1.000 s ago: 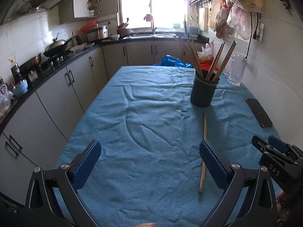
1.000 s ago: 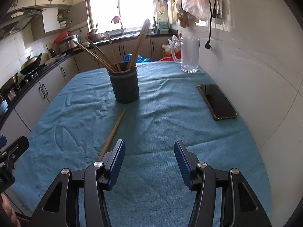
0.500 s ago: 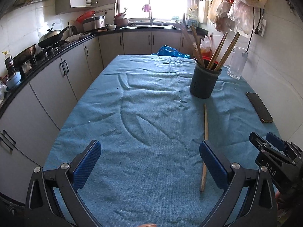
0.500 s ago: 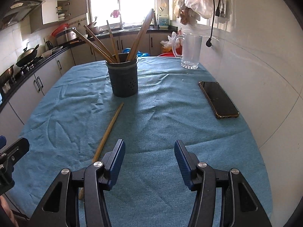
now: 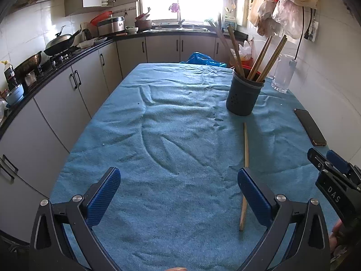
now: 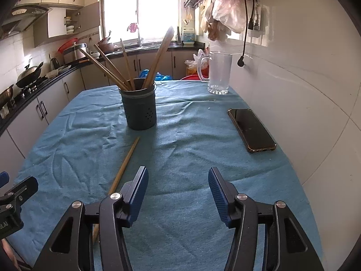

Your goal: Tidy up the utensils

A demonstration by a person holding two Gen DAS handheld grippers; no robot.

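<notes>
Blue terry cloth (image 5: 171, 135) was seen spread over the whole table, creased but otherwise bare across the middle. On it, toward the far right, a dark perforated utensil holder (image 6: 141, 109) was stood upright with several wooden chopsticks (image 6: 155, 62) fanned out of its mouth. A clear glass jug (image 6: 218, 73) was set behind it near the wall, and a black phone (image 6: 251, 129) was laid flat at the right edge. One loose chopstick (image 5: 245, 158) was left lying on the cloth, its far end just short of the holder, its near end reaching back beside the tools. The left gripper (image 5: 178, 194) was held wide open with nothing between its pads; the chopstick was partly hidden behind its right finger. The right gripper (image 6: 178, 187) was likewise held apart and empty, the chopstick lying just outside its left finger. Step judged: approach to the last stray piece, not yet grasped. Next move would call for one tool to be centred over the thin shaft, lowered to the cloth and closed fully, then the stick tipped upright and dropped into the holder.
</notes>
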